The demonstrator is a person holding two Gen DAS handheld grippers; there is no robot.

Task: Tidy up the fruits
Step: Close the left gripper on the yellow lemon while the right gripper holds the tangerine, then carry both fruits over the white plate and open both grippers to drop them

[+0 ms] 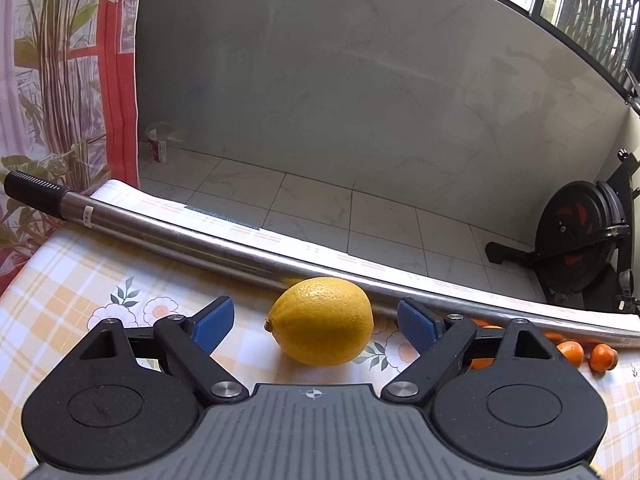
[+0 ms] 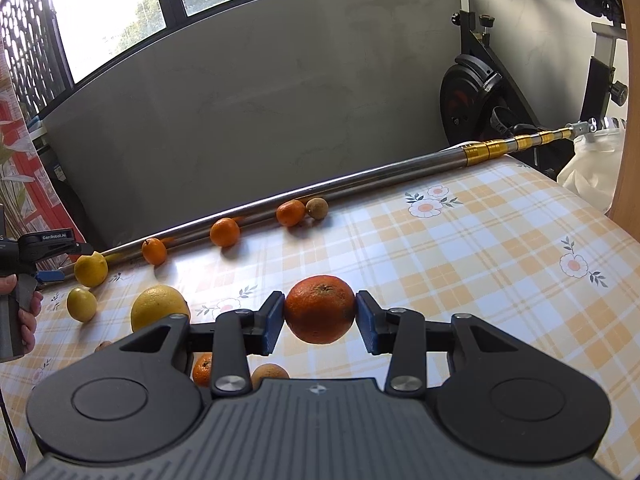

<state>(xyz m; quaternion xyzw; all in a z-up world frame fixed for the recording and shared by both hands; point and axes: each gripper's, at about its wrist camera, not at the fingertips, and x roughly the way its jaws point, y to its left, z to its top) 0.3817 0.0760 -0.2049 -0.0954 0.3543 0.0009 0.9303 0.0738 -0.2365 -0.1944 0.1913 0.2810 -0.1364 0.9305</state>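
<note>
Blue pads of your right gripper [image 2: 319, 322] clamp an orange [image 2: 319, 309] from both sides, held above the checked cloth [image 2: 460, 256]. Under that tool, partly hidden, sit two more orange fruits; a large lemon [image 2: 159, 306] lies just left of the jaw. Your left gripper [image 1: 316, 322] has its jaws wide apart, pads clear of the lemon [image 1: 321, 321] lying on the cloth between them. From the right wrist view, that lemon sits at the pole's near end, with your hand [image 2: 28, 312] on the left tool's grip and a smaller lemon [image 2: 81, 303] nearer. Farther back, three small oranges [image 2: 225, 232] and a brownish round fruit [image 2: 317, 208] line up along a metal pole [image 2: 360, 178] lying across the table's far edge. Beyond the table: tiled floor, grey wall, an exercise bike [image 2: 476, 92].
</note>
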